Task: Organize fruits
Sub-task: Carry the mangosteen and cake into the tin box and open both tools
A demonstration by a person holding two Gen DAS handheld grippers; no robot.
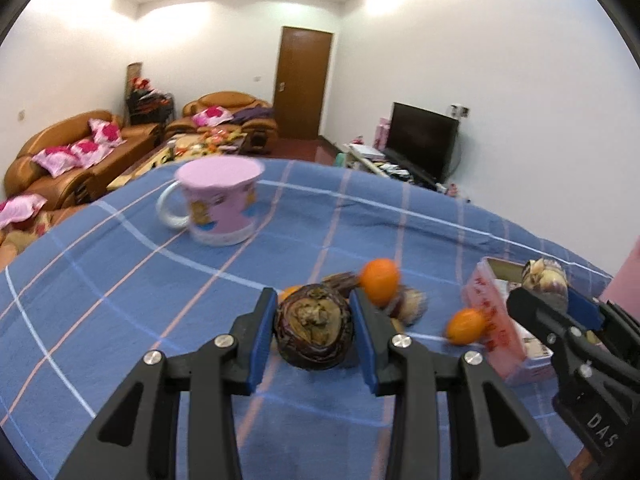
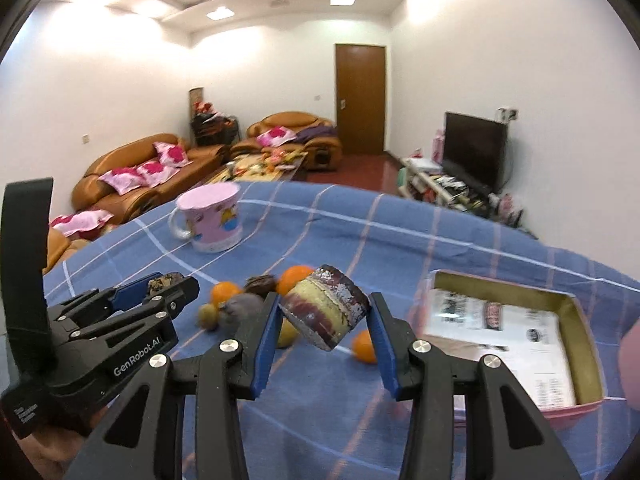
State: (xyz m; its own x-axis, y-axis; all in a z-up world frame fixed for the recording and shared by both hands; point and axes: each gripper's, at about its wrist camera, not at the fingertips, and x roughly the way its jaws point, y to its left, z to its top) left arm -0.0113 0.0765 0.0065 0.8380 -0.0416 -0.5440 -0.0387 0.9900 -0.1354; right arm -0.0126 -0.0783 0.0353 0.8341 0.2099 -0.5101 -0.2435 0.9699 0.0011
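Dark round fruit [image 1: 313,327] gripped aloft, another [image 2: 326,307] tilted, oranges [image 1: 379,281] loose on cloth

"GenRobot.AI" showing in white letters on black body of left hand-held gripper [image 2: 170,286], right wrist view. Smaller white lines sitting lower on same body, too small for reading. "DAS" showing in white on black body of right hand-held gripper [image 1: 554,298], left wrist view, cut by frame edge. Printed sheet [image 2: 508,340] lying inside pink box [image 2: 576,410], print blurring beyond reading.
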